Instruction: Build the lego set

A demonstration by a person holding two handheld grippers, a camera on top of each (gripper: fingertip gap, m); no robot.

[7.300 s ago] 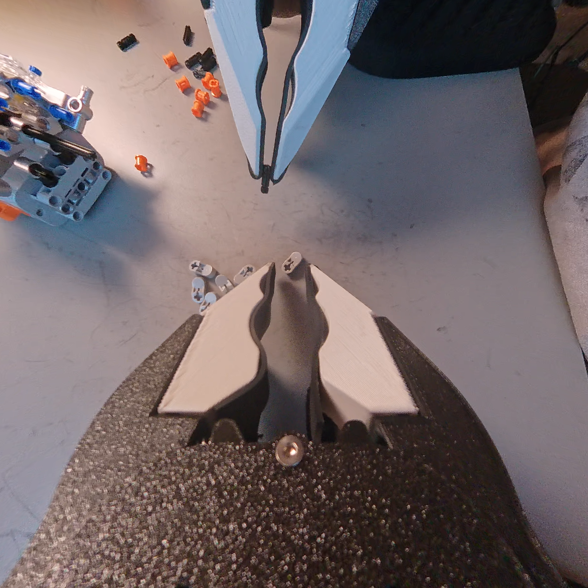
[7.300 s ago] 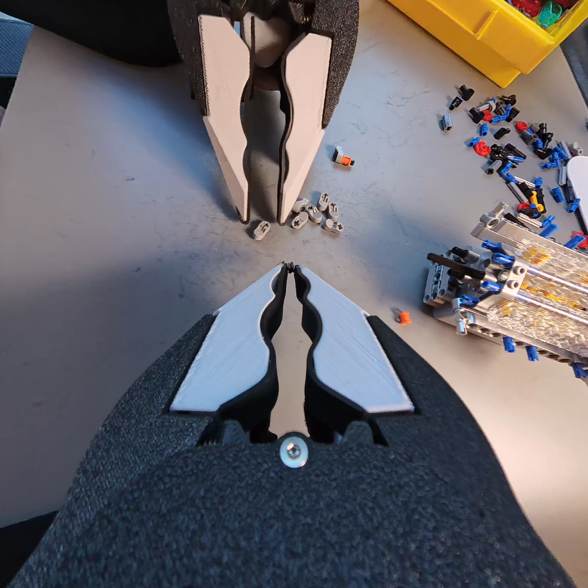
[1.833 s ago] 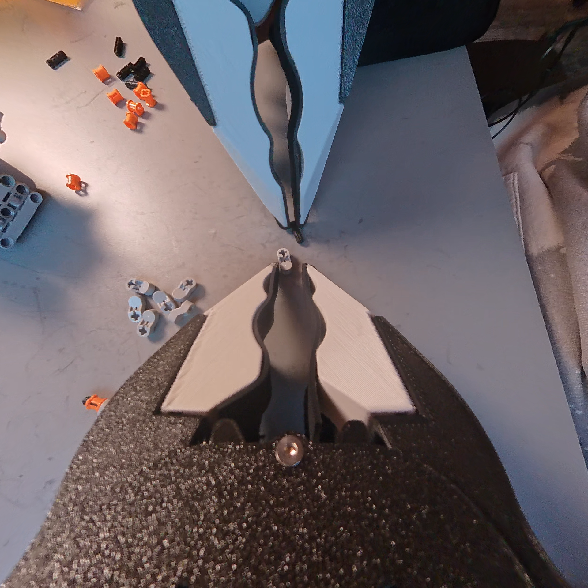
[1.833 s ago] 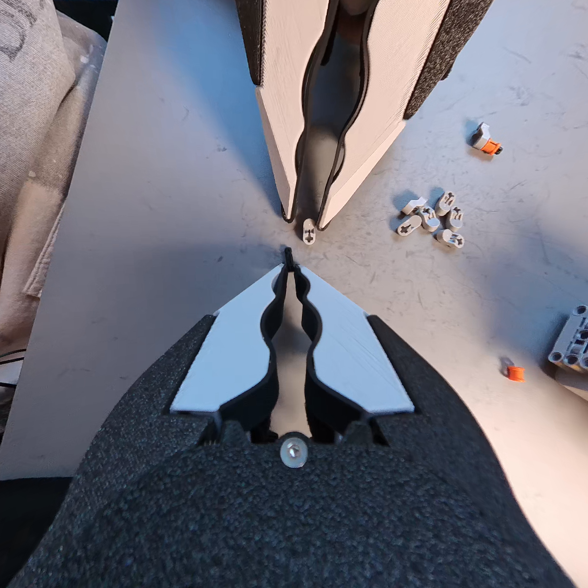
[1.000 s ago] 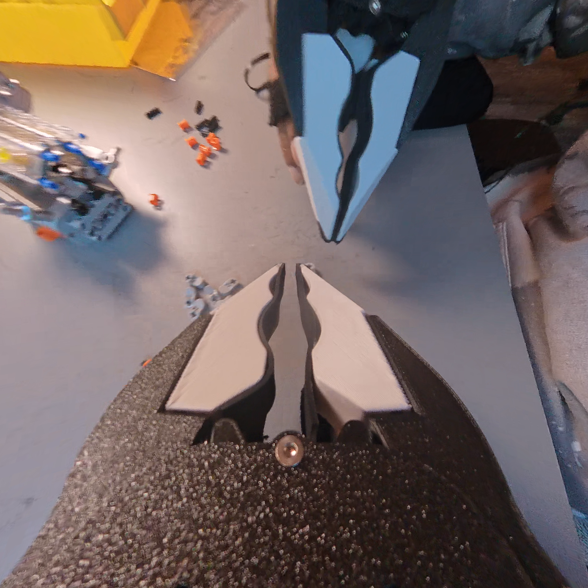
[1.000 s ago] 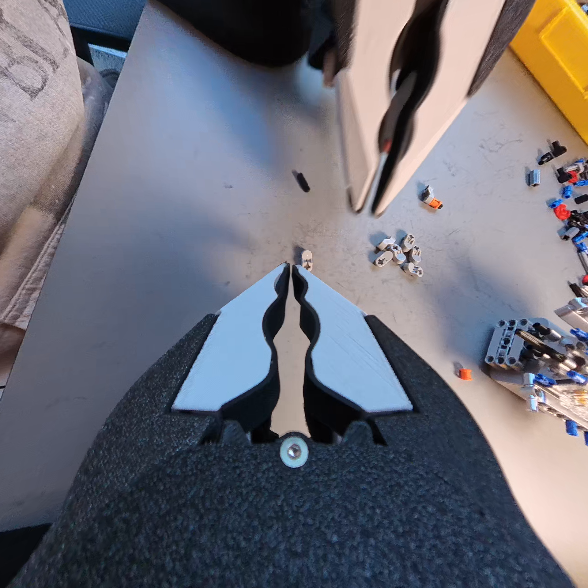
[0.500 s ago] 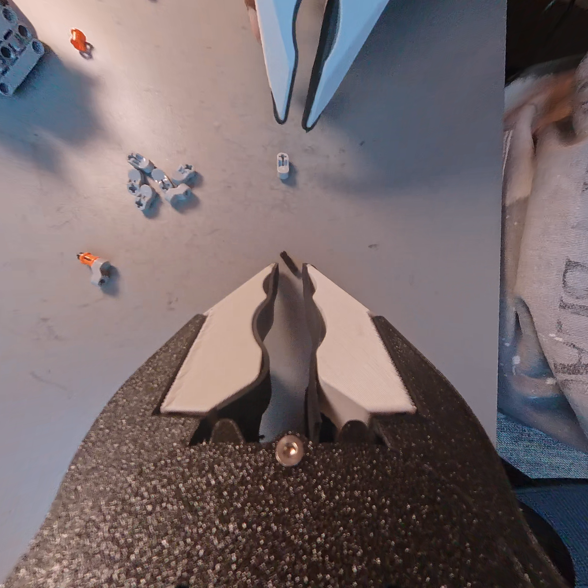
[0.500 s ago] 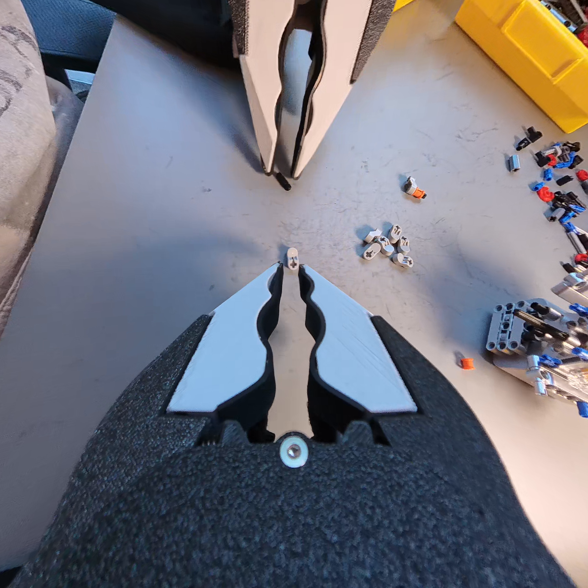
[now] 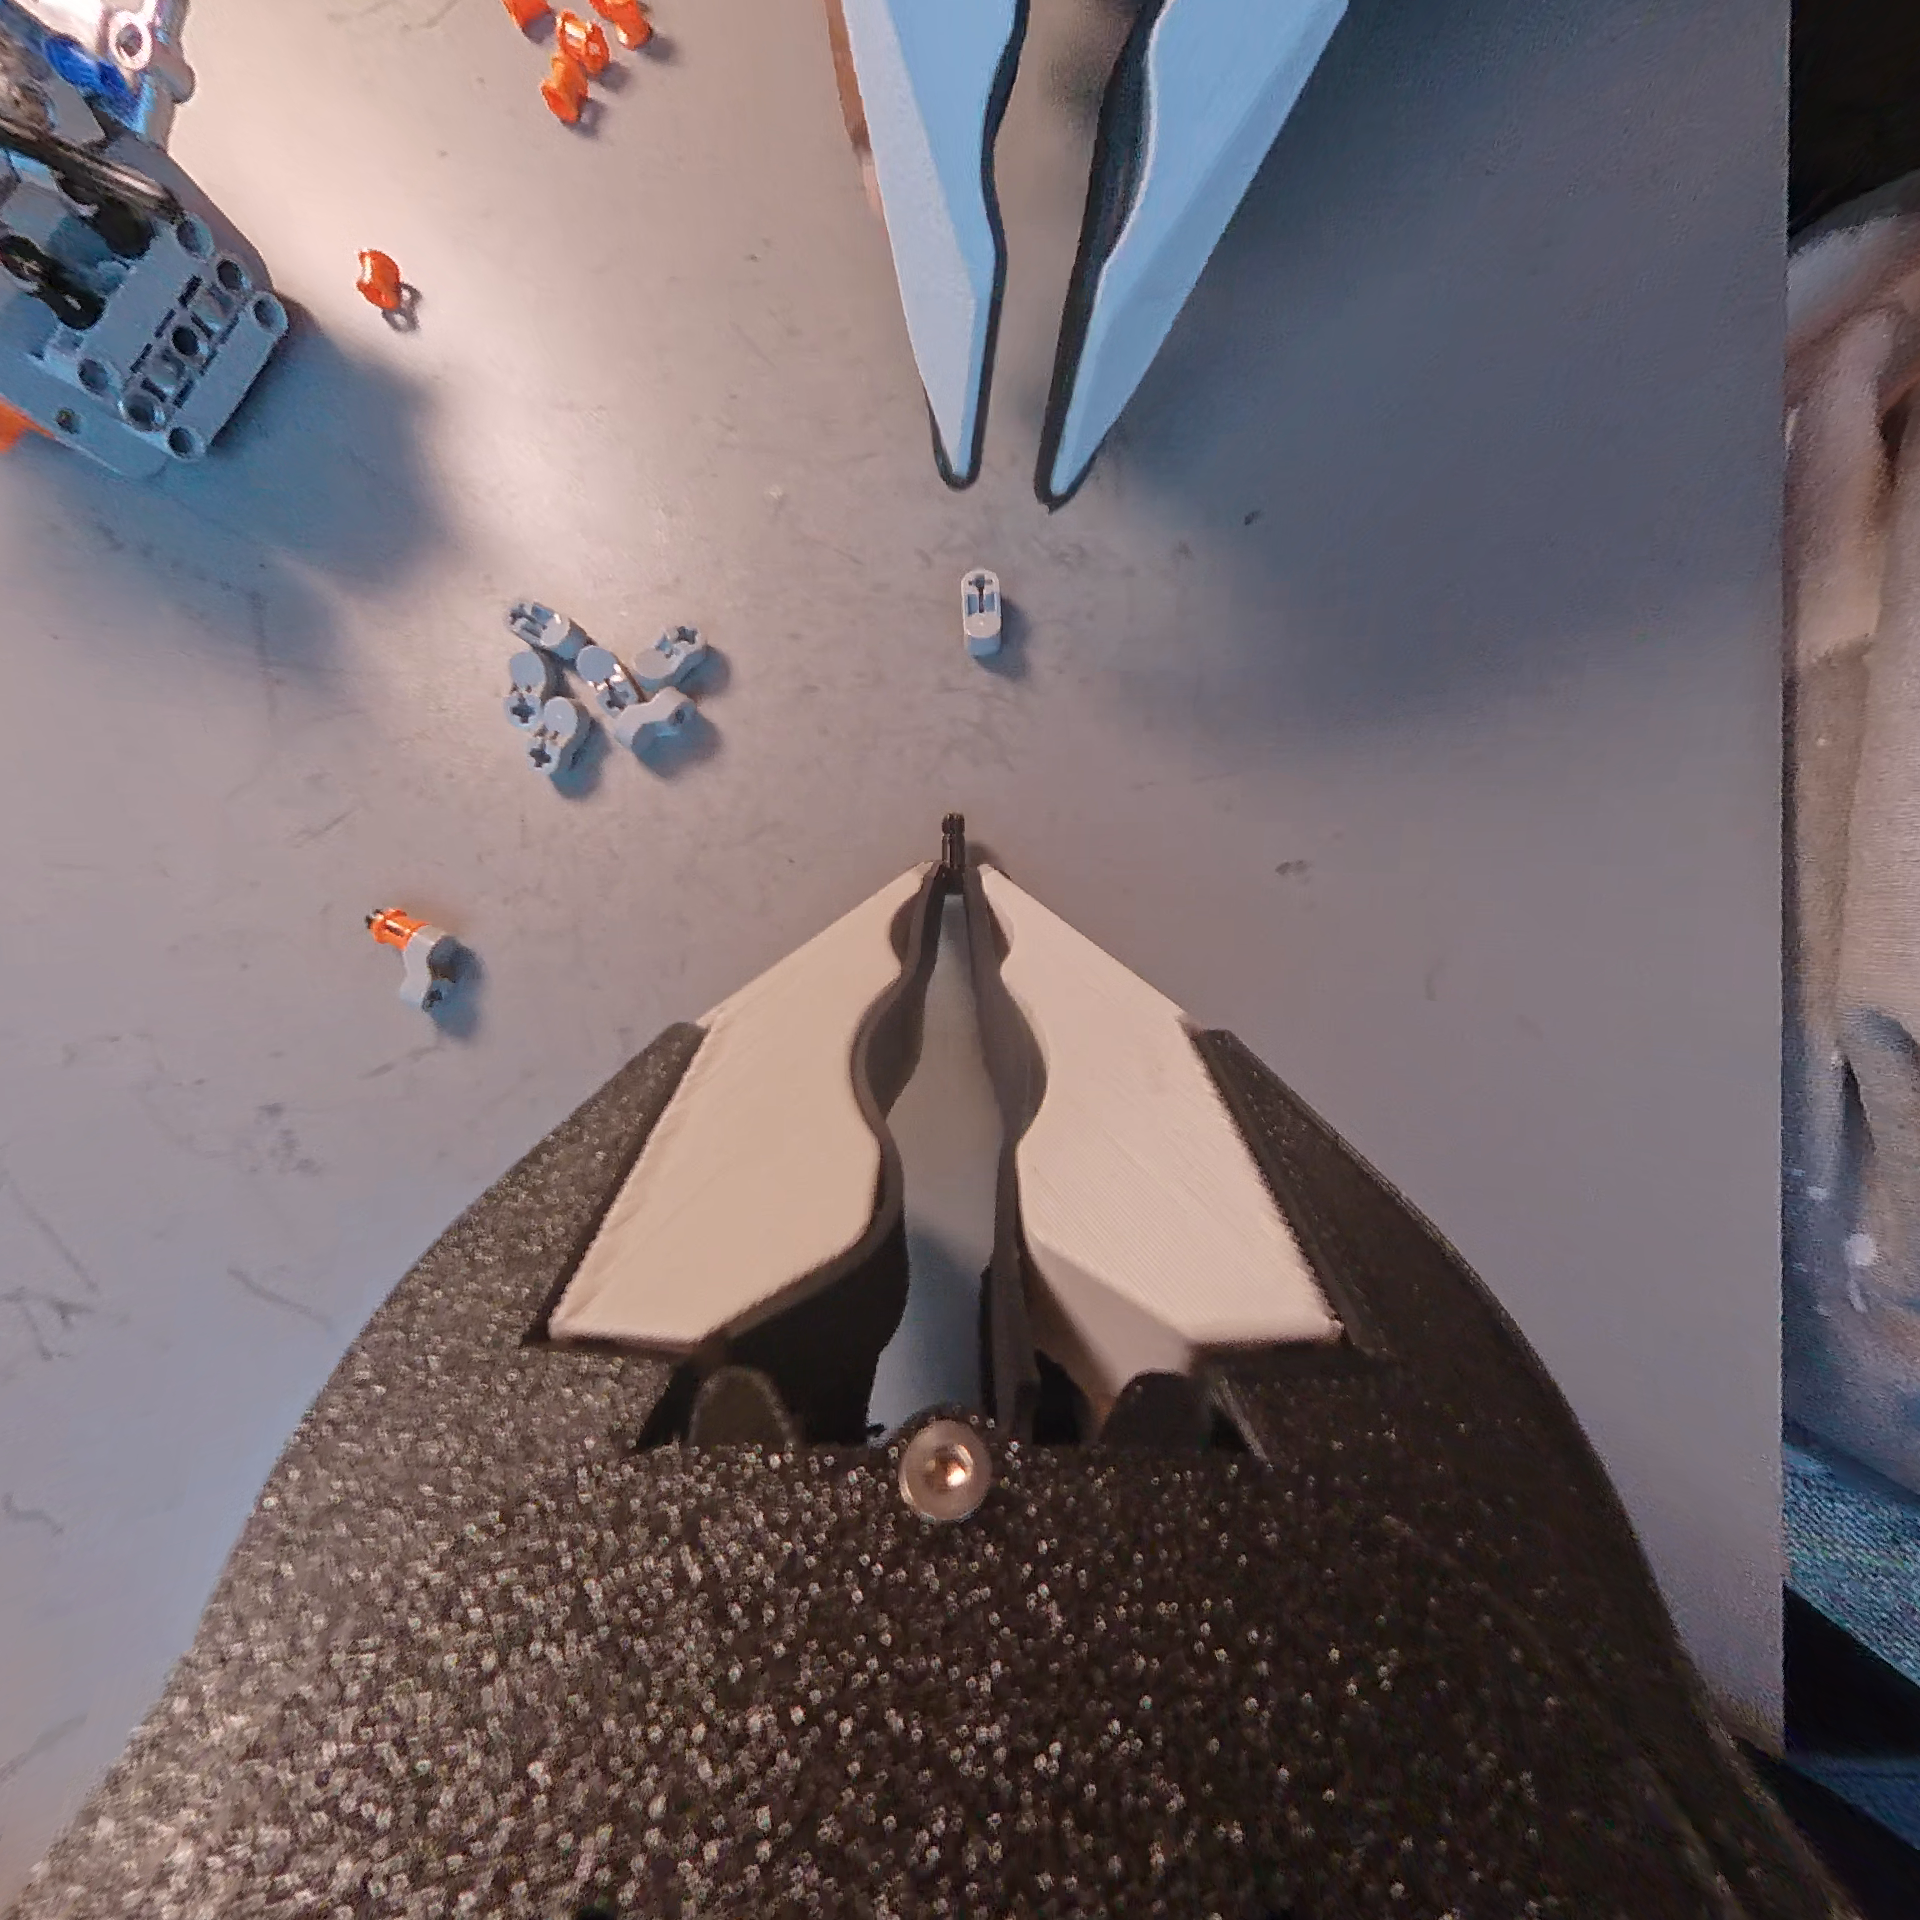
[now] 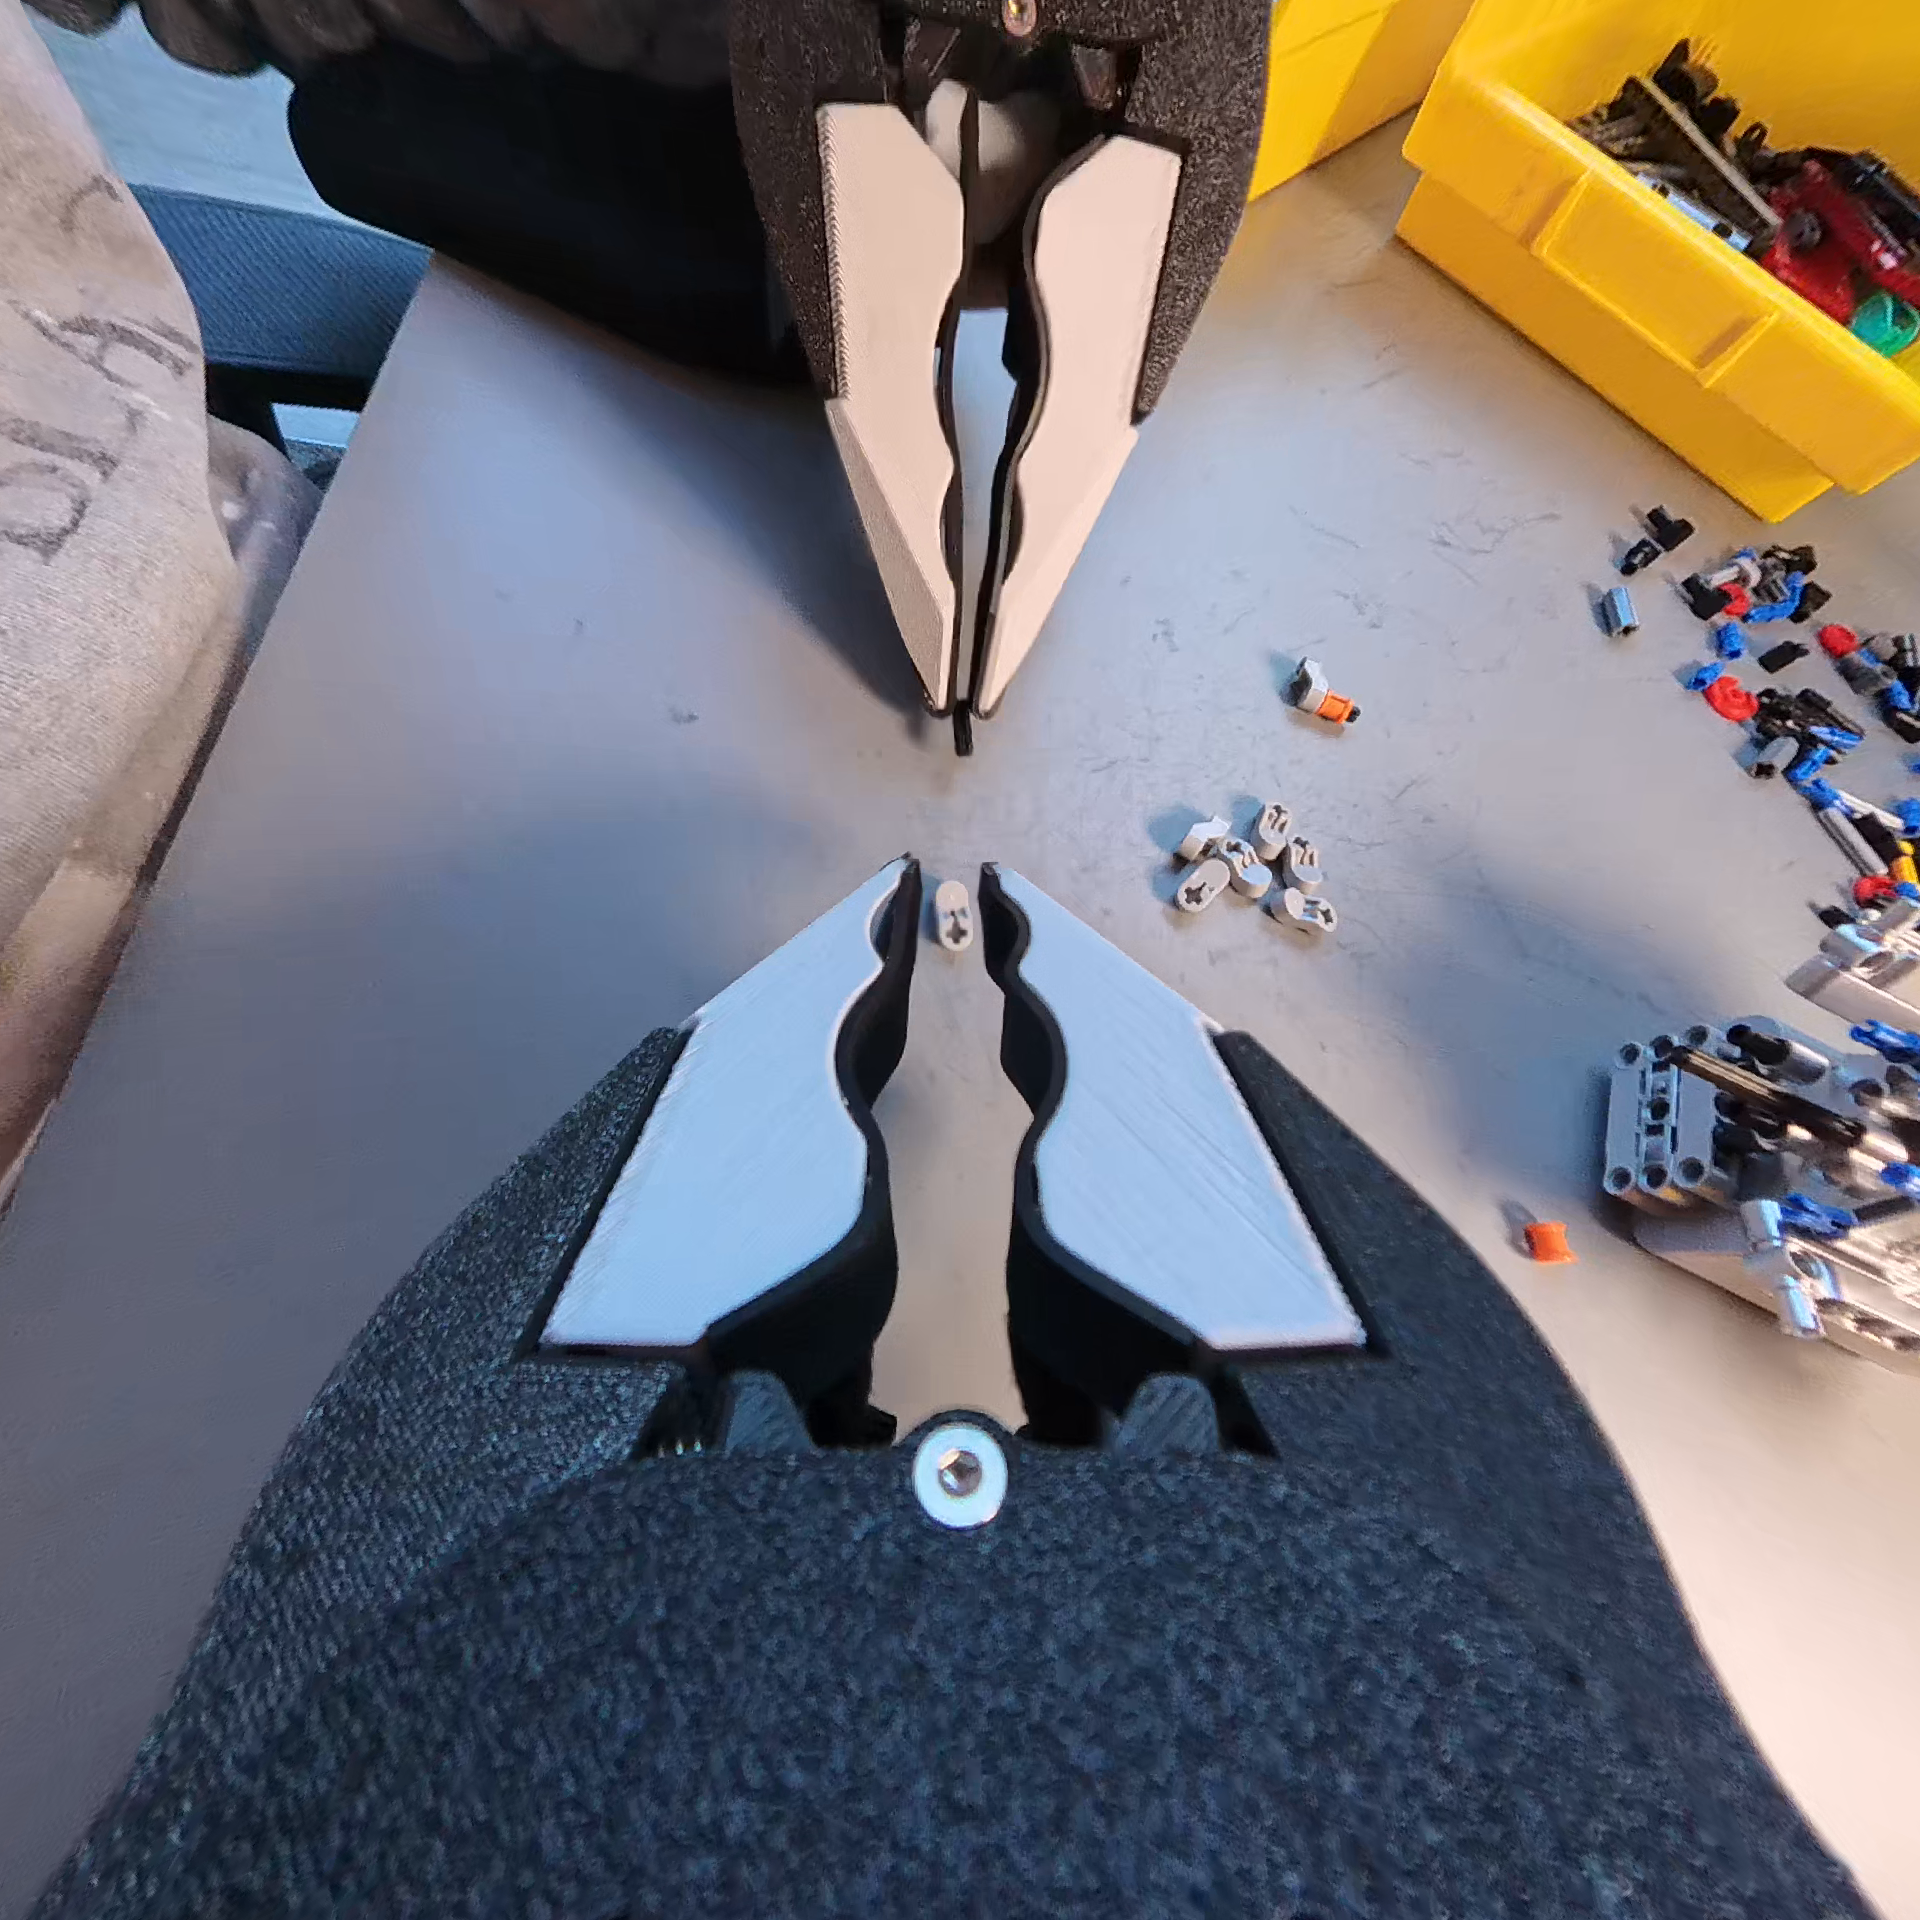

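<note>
A small black pin [image 9: 952,837] is pinched at the very tip of the left claw [image 9: 954,871], whose fingers are pressed together on it so that the pin's end sticks out past them, just above the tabletop [image 9: 1403,727]. In the right wrist view the same pin [image 10: 962,729] hangs from the left claw [image 10: 963,707] close to the surface.

Facing it, the right claw [image 10: 948,864] is spread, and a single small grey connector [image 10: 954,914] lies flat on the tabletop [image 10: 582,790] in the gap between its fingertips, apparently not yet gripped. From the left wrist view that connector [image 9: 981,610] sits just short of the right claw [image 9: 1004,488], between the two claws.

So the pin is held and the grey connector is framed but loose; the two pieces are apart, not joined.

Off to one side lies a little heap of similar grey connectors [image 10: 1252,871], and beyond it a grey piece with an orange end [image 10: 1322,694]. Farther out are a part-built grey model [image 10: 1787,1164], a loose orange bush [image 10: 1548,1242], scattered blue, black and red bits [image 10: 1787,665], and a yellow bin [image 10: 1662,312] of parts.
</note>
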